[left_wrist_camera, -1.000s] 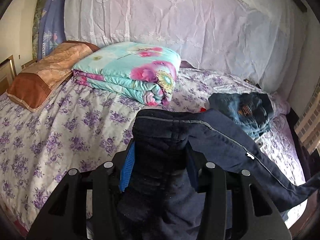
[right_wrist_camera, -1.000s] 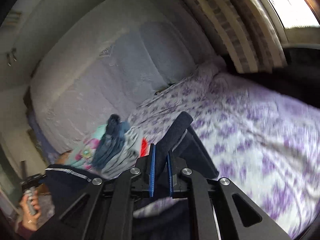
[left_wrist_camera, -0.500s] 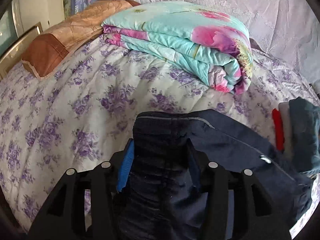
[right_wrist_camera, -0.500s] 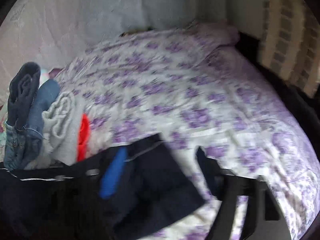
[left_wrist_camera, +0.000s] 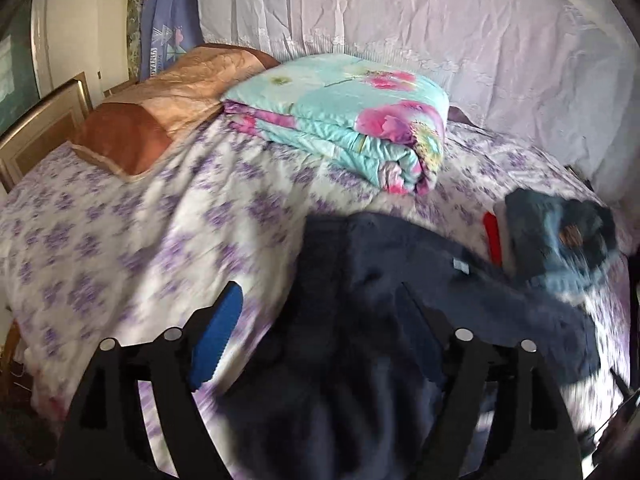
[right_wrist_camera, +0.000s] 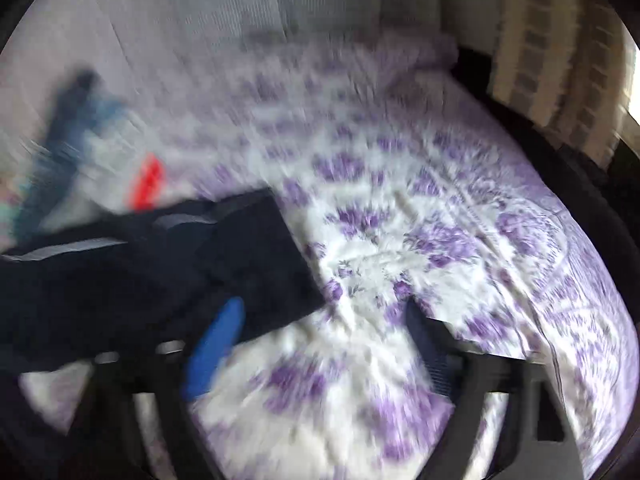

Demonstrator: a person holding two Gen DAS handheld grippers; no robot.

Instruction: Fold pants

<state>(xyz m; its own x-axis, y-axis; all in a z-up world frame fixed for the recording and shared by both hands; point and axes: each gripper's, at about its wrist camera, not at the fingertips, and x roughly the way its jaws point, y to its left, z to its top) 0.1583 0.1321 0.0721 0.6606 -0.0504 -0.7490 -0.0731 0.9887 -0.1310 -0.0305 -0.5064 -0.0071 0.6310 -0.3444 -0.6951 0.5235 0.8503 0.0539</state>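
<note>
Dark navy pants (left_wrist_camera: pixel 360 320) lie on the purple-flowered bedspread (left_wrist_camera: pixel 120 240), folded over with the waistband toward the far side. My left gripper (left_wrist_camera: pixel 320 320) is open, its blue-padded fingers (left_wrist_camera: pixel 218 340) spread to either side of the pants' near end. In the right wrist view, which is blurred, the pants (right_wrist_camera: pixel 160 264) lie at the left. My right gripper (right_wrist_camera: pixel 320 320) is open over bare bedspread (right_wrist_camera: pixel 440 220), its left finger (right_wrist_camera: pixel 216 344) beside the pants' edge.
A folded turquoise floral quilt (left_wrist_camera: pixel 344 116) and an orange-brown pillow (left_wrist_camera: pixel 160 116) lie at the head of the bed. A pile of folded clothes with jeans (left_wrist_camera: pixel 560 236) and a red item (left_wrist_camera: pixel 492 240) sits just right of the pants. A lace-draped wall (left_wrist_camera: pixel 440 20) stands behind.
Both grippers have opened and let go of the pants, which now rest on the bed. The right gripper has drawn away to the right; both views are blurred from motion.
</note>
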